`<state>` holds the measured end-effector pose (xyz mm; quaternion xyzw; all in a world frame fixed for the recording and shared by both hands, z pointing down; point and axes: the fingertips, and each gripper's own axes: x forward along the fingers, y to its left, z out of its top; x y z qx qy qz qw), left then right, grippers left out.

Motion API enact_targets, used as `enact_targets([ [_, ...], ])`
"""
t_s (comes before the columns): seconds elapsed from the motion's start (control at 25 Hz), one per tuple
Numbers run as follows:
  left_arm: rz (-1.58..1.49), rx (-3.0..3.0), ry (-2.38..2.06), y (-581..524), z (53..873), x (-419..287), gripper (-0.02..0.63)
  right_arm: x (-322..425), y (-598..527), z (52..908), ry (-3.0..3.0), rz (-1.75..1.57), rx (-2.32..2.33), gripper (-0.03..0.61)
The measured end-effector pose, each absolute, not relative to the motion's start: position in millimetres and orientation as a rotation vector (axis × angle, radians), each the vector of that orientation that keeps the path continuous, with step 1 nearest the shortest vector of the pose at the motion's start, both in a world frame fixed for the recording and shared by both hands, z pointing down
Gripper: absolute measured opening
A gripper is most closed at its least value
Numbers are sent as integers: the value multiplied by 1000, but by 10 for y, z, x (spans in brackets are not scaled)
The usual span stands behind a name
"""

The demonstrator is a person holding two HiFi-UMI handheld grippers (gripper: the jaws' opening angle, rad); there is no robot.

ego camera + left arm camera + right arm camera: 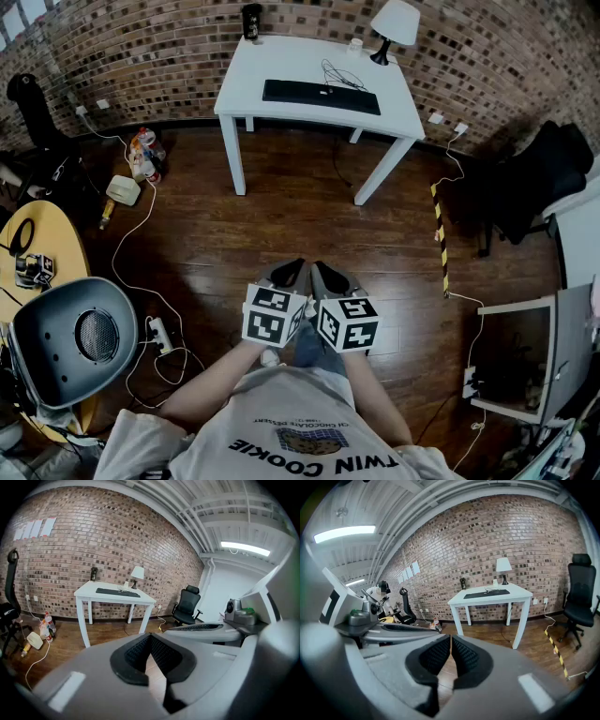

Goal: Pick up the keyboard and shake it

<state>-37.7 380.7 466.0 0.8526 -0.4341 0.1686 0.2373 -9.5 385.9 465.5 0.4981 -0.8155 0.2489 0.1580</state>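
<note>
A black keyboard [321, 96] lies flat on a white table [394, 111] against the brick wall, far ahead of me. In the left gripper view the keyboard [117, 592] looks small, and in the right gripper view the keyboard [486, 593] does too. My left gripper [292, 270] and right gripper [323, 272] are held side by side close to my chest, well short of the table. Both are shut with nothing between the pads; the left gripper [150, 637] and the right gripper [451, 638] show their jaws touching.
A white lamp [393, 26], a dark bottle [251, 21] and a cable [339, 75] share the table top. A grey office chair [67, 339] and a yellow round table [47, 246] stand at my left; cords and a power strip [159, 333] lie on the wooden floor. A black chair [539, 178] stands right.
</note>
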Motion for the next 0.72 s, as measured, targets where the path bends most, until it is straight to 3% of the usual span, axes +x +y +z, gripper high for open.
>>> enact_targets([
  [0.72, 537, 2258, -1329, 1707, 4785, 359, 5, 681, 1748, 4774, -2420, 727, 1277, 3],
])
